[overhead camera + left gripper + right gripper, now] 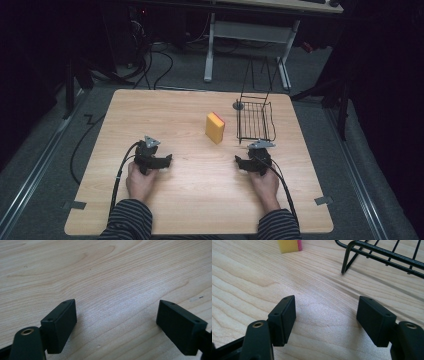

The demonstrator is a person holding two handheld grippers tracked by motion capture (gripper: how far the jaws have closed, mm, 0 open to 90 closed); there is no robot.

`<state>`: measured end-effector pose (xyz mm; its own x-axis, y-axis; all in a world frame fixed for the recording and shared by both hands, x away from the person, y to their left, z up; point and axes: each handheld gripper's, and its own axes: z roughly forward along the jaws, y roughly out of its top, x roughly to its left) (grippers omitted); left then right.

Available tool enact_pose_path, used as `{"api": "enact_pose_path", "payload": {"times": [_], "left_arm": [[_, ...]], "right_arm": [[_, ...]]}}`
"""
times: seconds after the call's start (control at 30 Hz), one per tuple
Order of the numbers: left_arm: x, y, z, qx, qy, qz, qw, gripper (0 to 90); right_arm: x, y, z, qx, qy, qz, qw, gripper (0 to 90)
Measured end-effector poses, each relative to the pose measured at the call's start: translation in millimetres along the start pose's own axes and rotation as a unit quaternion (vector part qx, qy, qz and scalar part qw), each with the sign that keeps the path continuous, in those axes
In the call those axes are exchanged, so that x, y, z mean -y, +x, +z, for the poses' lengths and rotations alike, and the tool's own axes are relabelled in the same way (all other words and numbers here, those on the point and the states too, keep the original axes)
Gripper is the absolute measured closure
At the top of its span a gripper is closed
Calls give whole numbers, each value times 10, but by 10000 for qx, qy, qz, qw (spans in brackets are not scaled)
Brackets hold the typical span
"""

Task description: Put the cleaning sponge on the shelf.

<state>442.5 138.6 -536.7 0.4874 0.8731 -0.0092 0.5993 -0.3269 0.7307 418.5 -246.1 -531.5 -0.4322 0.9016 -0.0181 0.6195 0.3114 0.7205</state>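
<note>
Both tongs, left (161, 161) and right (246, 163), rested spread and empty near the tabletop's (150, 110) front edge; a careless reach might topple the upright sponge (215, 128) beside the rack (255, 121).

Yellow sponge (215, 128) stands beside black wire rack (254, 121).
</note>
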Motion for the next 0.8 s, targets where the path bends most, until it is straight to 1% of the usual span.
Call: {"api": "enact_pose_path", "payload": {"times": [0.8], "left_arm": [[-1,1,0,-2,3,2,10000,173]], "right_arm": [[8,7,-7,16,1,15,10000,319]]}}
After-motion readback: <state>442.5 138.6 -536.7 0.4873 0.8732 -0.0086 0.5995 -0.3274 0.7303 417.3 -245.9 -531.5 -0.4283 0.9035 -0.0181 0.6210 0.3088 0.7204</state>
